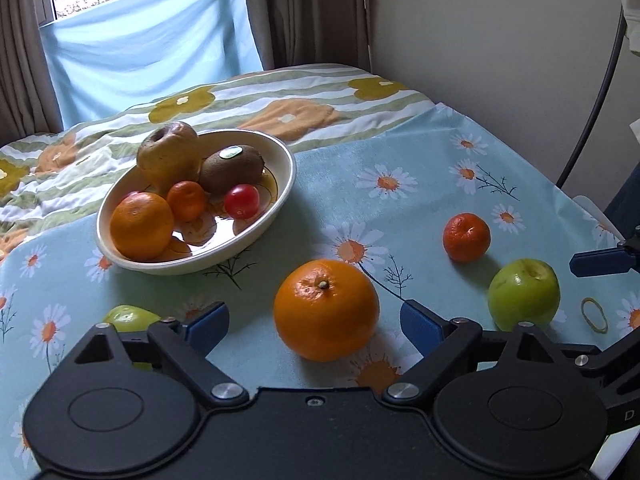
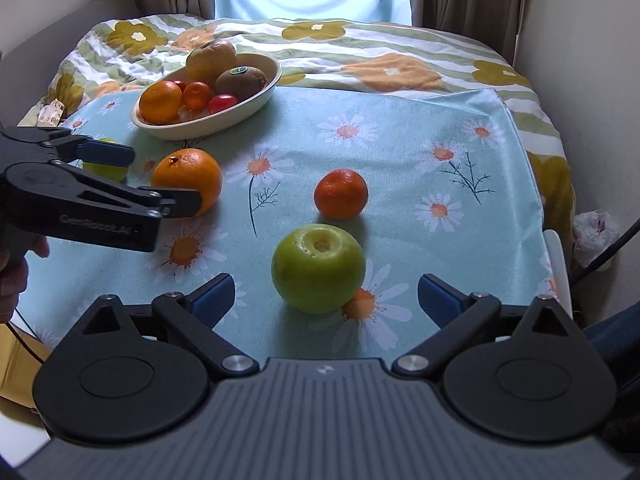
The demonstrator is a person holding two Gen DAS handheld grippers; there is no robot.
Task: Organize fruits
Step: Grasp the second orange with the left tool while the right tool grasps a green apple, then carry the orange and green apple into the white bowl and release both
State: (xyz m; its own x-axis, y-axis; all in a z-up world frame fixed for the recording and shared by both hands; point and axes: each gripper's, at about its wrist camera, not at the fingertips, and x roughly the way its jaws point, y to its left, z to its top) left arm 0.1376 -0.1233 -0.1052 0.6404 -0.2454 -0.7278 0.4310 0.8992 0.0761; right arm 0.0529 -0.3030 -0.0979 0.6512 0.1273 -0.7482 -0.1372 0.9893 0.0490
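A large orange [image 1: 326, 308] lies on the daisy cloth between the blue pads of my left gripper [image 1: 314, 322], with a gap on each side; that gripper is open. In the right wrist view the same orange [image 2: 188, 176] sits between the left gripper's fingers [image 2: 108, 154]. My right gripper [image 2: 326, 298] is open around a green apple [image 2: 318, 270], its pads clear of it. A mandarin [image 2: 341, 194] rests just beyond the apple. The cream bowl [image 1: 192, 264] at the back left holds an orange, a mandarin, a tomato, a kiwi and a yellowish apple.
A second green fruit [image 1: 128, 318] lies left of the left gripper, partly hidden by it. A rubber band [image 1: 595, 314] lies near the cloth's right edge. A flowered quilt [image 2: 400, 64] covers the far side, with curtains and a wall behind. A black cable [image 1: 592, 120] hangs at the right.
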